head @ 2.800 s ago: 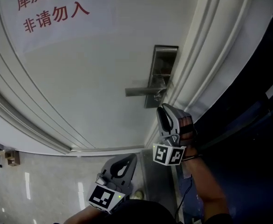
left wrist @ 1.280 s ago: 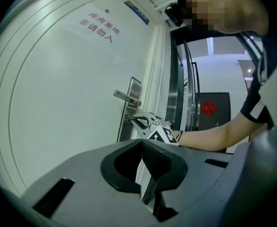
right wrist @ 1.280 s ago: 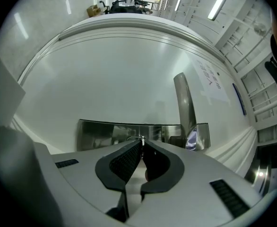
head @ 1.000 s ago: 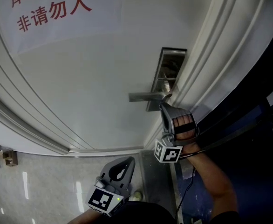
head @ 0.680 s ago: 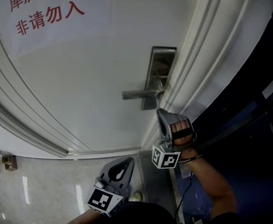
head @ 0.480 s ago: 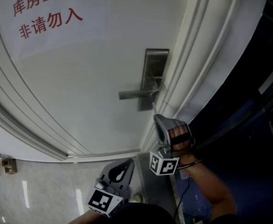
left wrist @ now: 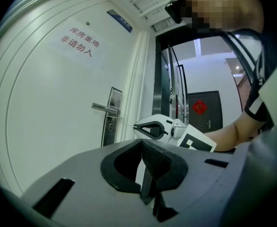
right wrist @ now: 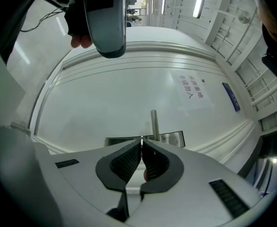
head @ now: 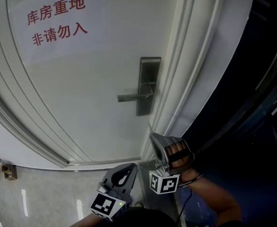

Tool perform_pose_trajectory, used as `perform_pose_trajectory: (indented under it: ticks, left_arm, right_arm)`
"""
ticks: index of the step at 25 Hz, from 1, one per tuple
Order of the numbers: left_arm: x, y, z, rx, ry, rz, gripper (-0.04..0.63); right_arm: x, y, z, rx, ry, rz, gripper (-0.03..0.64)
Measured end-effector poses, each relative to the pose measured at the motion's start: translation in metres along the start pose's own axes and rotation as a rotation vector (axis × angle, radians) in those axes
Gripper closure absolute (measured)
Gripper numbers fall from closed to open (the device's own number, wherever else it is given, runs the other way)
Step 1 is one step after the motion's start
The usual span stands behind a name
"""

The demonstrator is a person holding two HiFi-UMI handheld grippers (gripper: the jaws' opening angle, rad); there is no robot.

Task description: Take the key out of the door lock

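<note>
The steel lock plate (head: 147, 86) with its lever handle (head: 134, 97) sits on the white door. My right gripper (head: 152, 137) hangs well below and clear of the plate, pointing up at it. Its jaws are shut on the key (right wrist: 141, 139), a thin metal sliver at their tips. From the left gripper view the right gripper (left wrist: 145, 128) shows with the key's thin tip (left wrist: 129, 125) poking toward the lock plate (left wrist: 111, 117). My left gripper (head: 132, 166) is lower, near the door's bottom, shut with nothing held.
A paper sign with red characters (head: 58, 20) hangs on the door above left of the lock. The white door frame (head: 190, 70) runs along the right of the plate, with dark glass beyond. Tiled floor (head: 30, 197) lies at the lower left.
My right gripper has drawn back from the lock plate, down and away from the door, with the key. The left gripper has stayed low.
</note>
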State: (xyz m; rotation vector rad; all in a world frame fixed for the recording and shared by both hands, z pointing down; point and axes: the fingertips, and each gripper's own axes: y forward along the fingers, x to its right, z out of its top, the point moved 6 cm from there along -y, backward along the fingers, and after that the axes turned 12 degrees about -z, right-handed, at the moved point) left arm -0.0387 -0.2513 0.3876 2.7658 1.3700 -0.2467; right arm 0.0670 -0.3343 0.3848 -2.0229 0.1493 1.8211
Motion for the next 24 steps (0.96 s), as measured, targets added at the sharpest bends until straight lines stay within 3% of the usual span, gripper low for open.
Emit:
perform_pose_trajectory:
  ticks: [24]
  left_arm:
    - [0.029,0.0,0.004,0.014,0.025,0.002,0.589]
  right_arm:
    - [0.008,-0.028,0.006,0.026,0.017,0.042,0.595]
